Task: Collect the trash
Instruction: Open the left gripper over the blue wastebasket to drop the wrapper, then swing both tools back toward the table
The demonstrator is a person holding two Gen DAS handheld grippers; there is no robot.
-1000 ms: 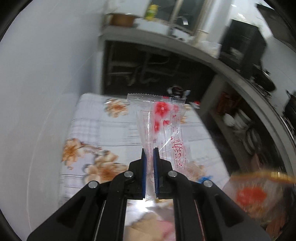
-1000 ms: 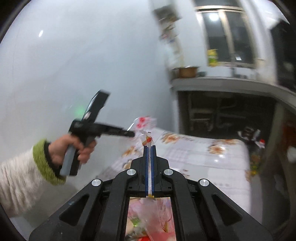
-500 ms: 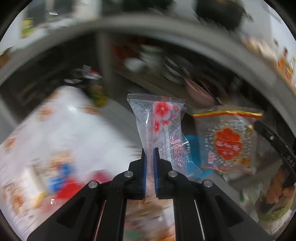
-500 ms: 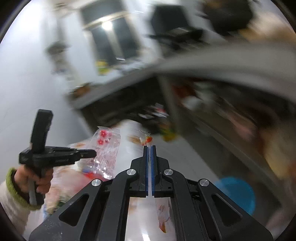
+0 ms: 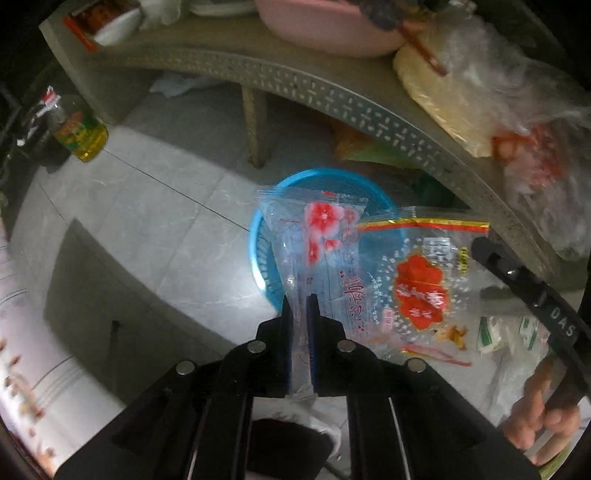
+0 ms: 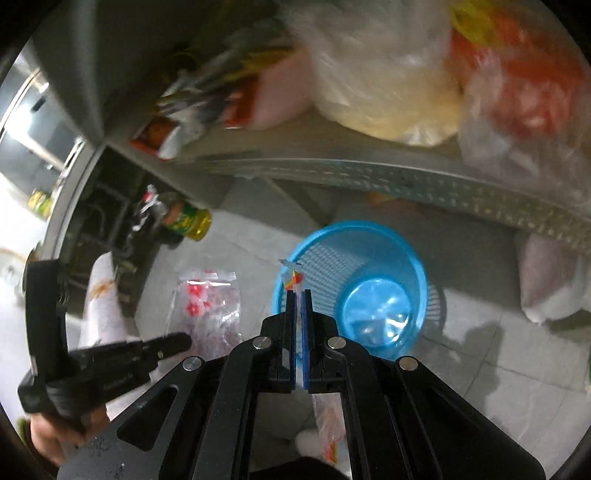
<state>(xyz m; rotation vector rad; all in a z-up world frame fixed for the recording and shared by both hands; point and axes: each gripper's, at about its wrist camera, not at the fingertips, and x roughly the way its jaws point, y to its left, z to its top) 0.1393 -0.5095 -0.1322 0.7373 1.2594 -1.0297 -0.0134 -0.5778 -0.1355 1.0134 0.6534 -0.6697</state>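
My left gripper [image 5: 300, 300] is shut on a clear wrapper with pink flowers [image 5: 317, 236], held above the floor beside a blue mesh waste basket [image 5: 258, 254]. My right gripper [image 6: 298, 295] is shut on a clear wrapper with a red emblem and gold top edge [image 5: 421, 280], seen edge-on in the right wrist view [image 6: 293, 277], just over the rim of the basket [image 6: 354, 288]. The basket looks empty. The left gripper and its wrapper [image 6: 207, 306] hang to the left of the basket in the right wrist view.
A grey perforated shelf [image 5: 332, 96] overhangs the basket, loaded with plastic bags [image 6: 388, 74] and a pink basin [image 5: 325, 26]. An oil bottle [image 5: 79, 133] stands on the tiled floor. The table with the floral cloth [image 5: 22, 362] is at the left.
Both grippers have swung from the table down toward the floor. The blue basket, far off half a second ago, is now close below both wrappers. Both grippers stay shut.
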